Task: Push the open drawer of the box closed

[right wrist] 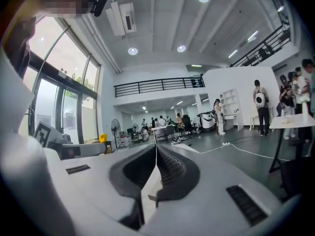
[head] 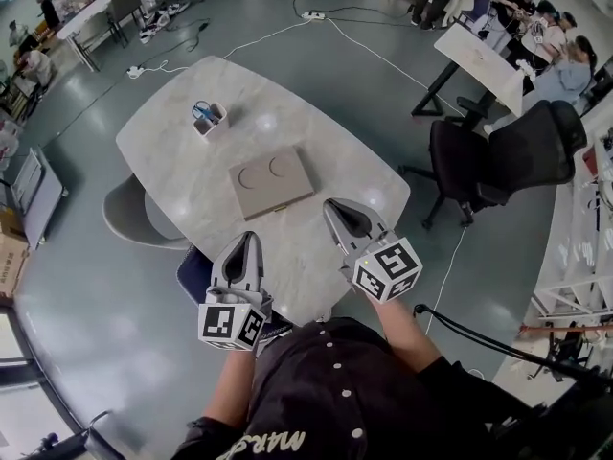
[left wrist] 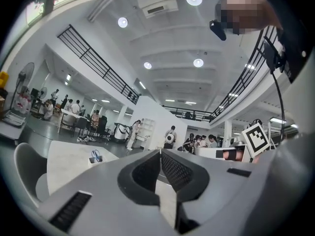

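Observation:
A flat tan box (head: 271, 181) with two round dents in its lid lies in the middle of the pale marble table (head: 172, 151). From the head view I cannot make out its drawer. My right gripper (head: 330, 202) hovers just right of the box's near right corner, jaws shut and empty. My left gripper (head: 251, 238) hangs over the table's near edge, a little short of the box, also shut with nothing held. In the left gripper view (left wrist: 160, 151) and the right gripper view (right wrist: 156, 145) the jaw tips meet and point out over the table.
A white pen holder (head: 209, 118) with blue-handled scissors stands at the table's far left, also visible as pen holder (left wrist: 95, 157). A black office chair (head: 498, 161) is at the right, a grey chair (head: 134, 214) at the left, and a blue seat (head: 194, 271) sits under the near edge.

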